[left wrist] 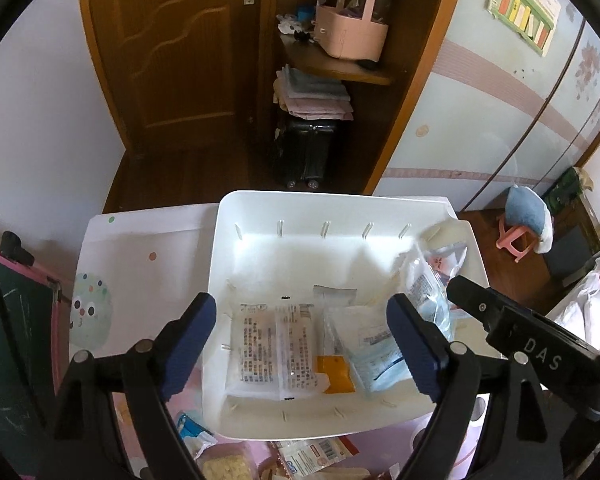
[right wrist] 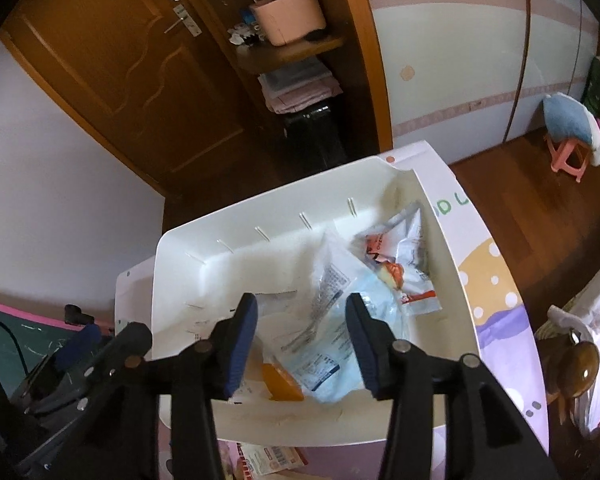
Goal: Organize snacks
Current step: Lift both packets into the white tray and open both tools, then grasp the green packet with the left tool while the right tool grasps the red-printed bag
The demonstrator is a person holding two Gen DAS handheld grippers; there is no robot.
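Sitting on the counter (left wrist: 140,248), a white plastic bin (left wrist: 260,216) with slotted walls serves as the landmark. Left of it lie loose crinkly packets (left wrist: 192,436) on the counter's pink print. Inside the bin, at its near-left, two clear printed wrappers (left wrist: 276,352) lie flat; an orange packet (left wrist: 334,374) beside them; a pale-blue pouch (left wrist: 376,356) toward the right wall. The left gripper (left wrist: 300,344) hovers above, fingers (left wrist: 188,344) wide apart, empty. The right gripper (right wrist: 302,344) likewise gapes, gripping nothing, above the bin's right half.

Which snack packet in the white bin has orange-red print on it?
The crumpled white packet in the white bin's far right corner; the packets nearer the tools are clear, pale blue or plain orange.
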